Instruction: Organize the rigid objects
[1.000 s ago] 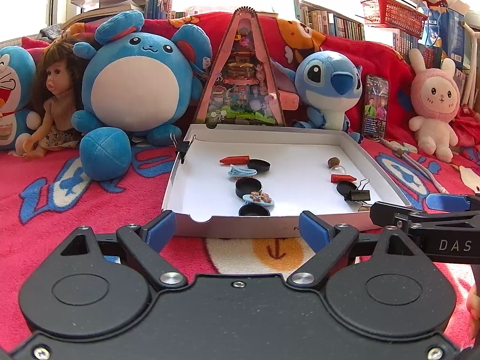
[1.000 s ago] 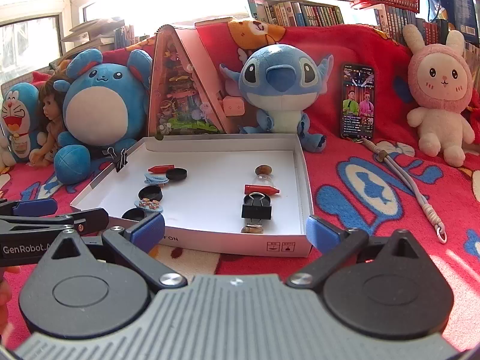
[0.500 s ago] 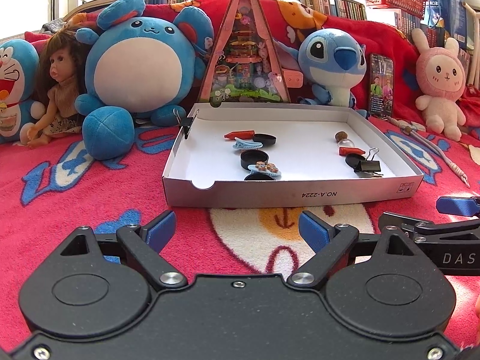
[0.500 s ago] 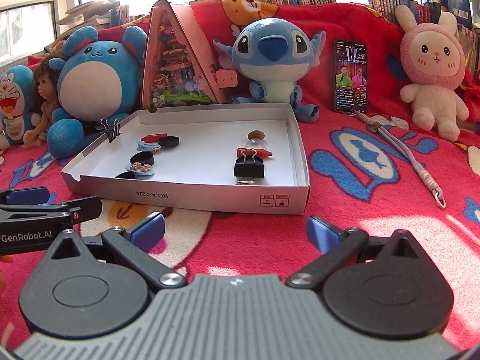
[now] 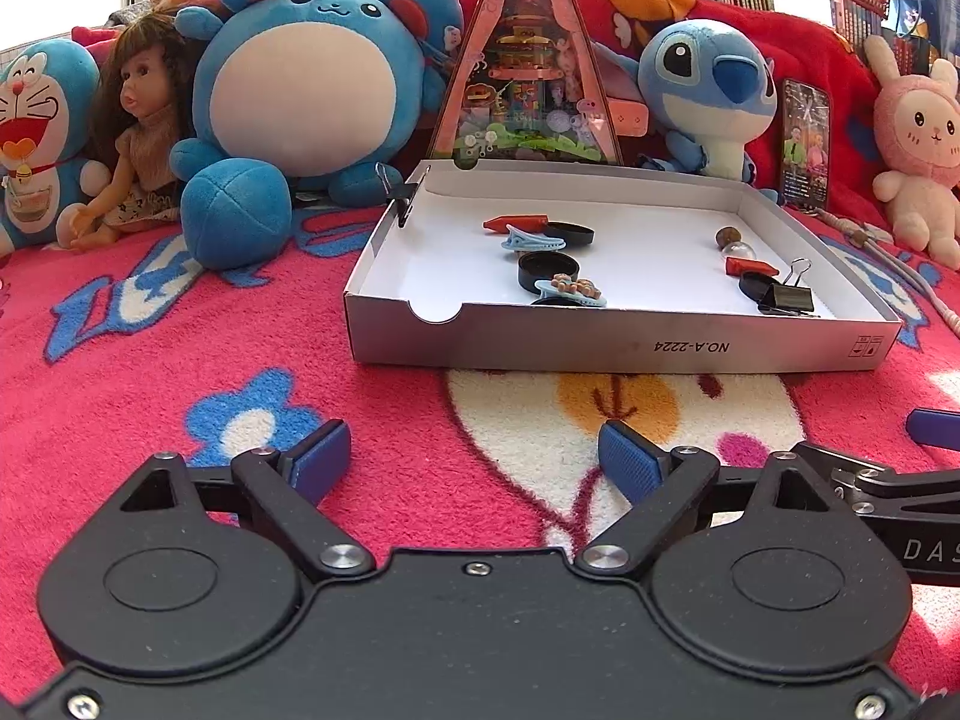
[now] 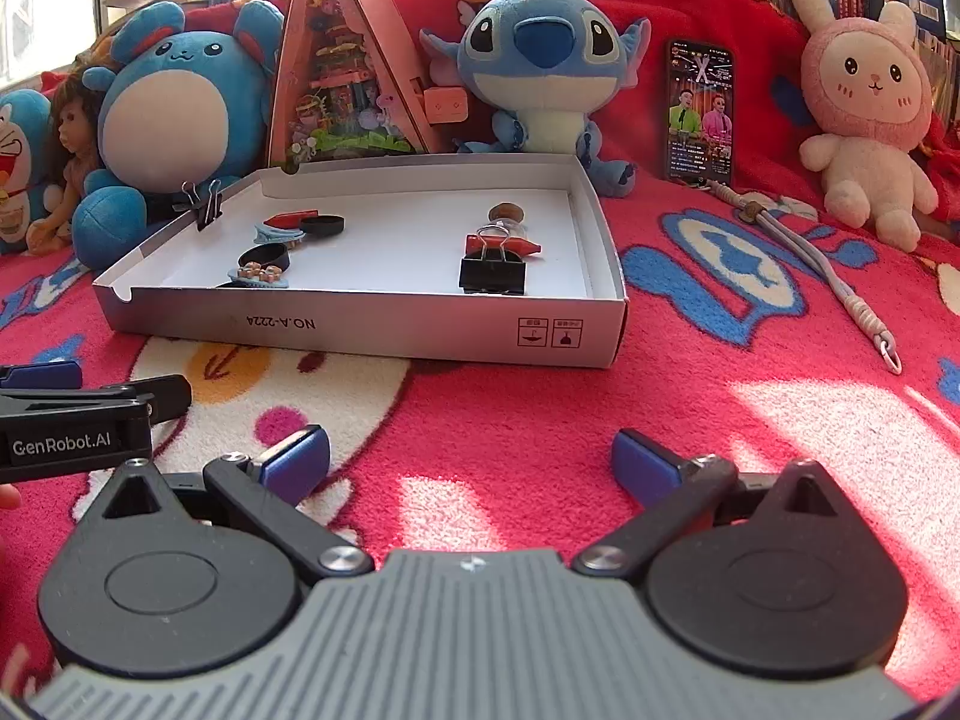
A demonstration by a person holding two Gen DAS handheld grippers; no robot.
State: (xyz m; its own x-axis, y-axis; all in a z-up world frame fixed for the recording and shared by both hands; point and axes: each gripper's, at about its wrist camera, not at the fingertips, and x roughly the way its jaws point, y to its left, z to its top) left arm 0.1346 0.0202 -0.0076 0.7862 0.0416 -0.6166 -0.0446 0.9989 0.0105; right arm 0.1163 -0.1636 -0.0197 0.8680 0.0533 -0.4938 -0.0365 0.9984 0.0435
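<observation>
2 grippers, the left gripper and the right gripper, hang with jaws spread wide and nothing between them, above the red blanket, short of the white box's near wall. Inside it, black caps and hair clips lie toward the left edge, a binder clip near the right edge.

Left hand-held gripper and right hand-held gripper — jaws spread, empty.
</observation>
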